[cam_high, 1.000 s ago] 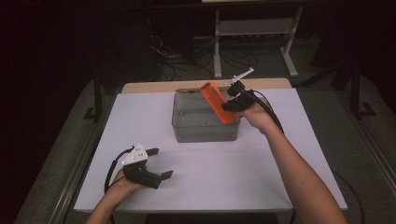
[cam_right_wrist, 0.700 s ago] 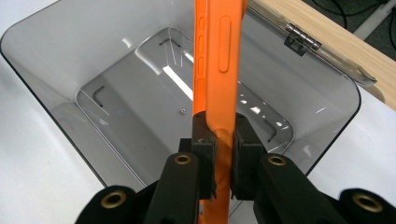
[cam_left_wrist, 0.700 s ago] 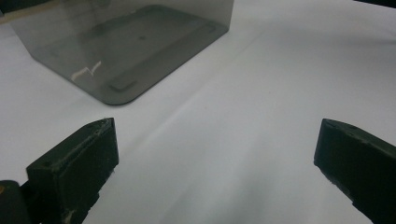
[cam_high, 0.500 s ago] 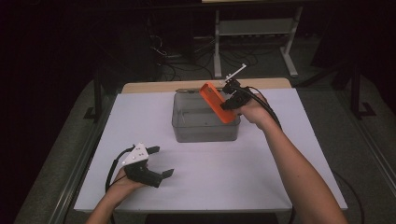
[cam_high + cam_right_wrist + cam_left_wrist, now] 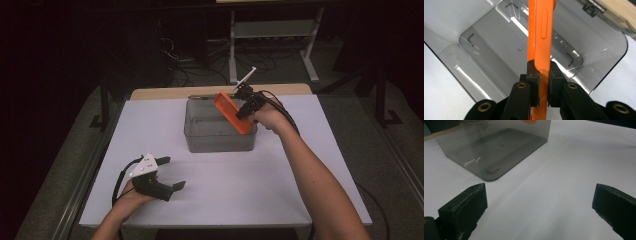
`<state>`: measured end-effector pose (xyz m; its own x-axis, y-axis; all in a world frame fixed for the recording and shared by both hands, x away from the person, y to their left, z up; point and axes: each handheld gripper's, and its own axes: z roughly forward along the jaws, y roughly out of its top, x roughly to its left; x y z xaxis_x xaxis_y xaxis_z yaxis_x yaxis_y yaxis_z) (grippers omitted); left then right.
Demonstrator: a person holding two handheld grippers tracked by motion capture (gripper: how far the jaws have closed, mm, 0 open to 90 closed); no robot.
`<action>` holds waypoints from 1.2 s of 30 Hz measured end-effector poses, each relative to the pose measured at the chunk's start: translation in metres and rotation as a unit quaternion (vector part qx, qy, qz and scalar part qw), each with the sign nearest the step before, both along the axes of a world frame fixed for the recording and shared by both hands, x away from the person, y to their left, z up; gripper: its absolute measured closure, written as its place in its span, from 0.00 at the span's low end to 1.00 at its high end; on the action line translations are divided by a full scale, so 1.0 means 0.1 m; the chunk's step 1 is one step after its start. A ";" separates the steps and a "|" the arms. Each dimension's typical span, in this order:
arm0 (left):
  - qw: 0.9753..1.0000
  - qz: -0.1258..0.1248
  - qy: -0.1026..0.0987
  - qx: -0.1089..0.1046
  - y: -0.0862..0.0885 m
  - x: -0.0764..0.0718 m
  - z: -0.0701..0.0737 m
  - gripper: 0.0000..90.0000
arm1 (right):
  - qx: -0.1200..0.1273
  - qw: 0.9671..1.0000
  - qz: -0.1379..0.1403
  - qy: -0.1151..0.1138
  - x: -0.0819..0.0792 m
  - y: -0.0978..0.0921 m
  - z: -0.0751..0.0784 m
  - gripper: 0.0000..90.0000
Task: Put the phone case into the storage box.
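Fingers (image 5: 534, 82) clamped on slim orange phone case (image 5: 541, 32), button cutouts along edge

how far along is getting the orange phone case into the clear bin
Done: the right gripper is shut on the orange phone case and holds it tilted over the open clear bin.
In hand: lowering it in; the bin floor looks bare.
Left: release the case inside. The left gripper sits open on the white table, idle.

This looks like a lab or test room set up for recording. A white-covered desk (image 5: 225, 200) stands lit in a dark space, with loose cables (image 5: 200, 57) on the far floor beside a white metal rack (image 5: 272, 35).
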<state>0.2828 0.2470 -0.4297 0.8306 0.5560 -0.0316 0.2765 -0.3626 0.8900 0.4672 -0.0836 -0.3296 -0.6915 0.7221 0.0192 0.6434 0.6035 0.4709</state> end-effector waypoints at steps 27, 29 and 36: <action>1.000 0.019 -0.006 0.003 0.03 -0.05 0.03 0.00 | -0.055 0.995 -0.057 0.067 0.14 0.09 -0.09 0.90; 1.000 0.018 -0.006 0.004 0.03 -0.05 0.02 0.00 | -0.055 0.994 -0.063 0.072 0.16 0.09 -0.09 0.90; 1.000 0.018 -0.004 0.003 0.03 -0.06 0.02 0.00 | -0.050 0.991 -0.088 0.089 0.20 0.08 -0.07 0.90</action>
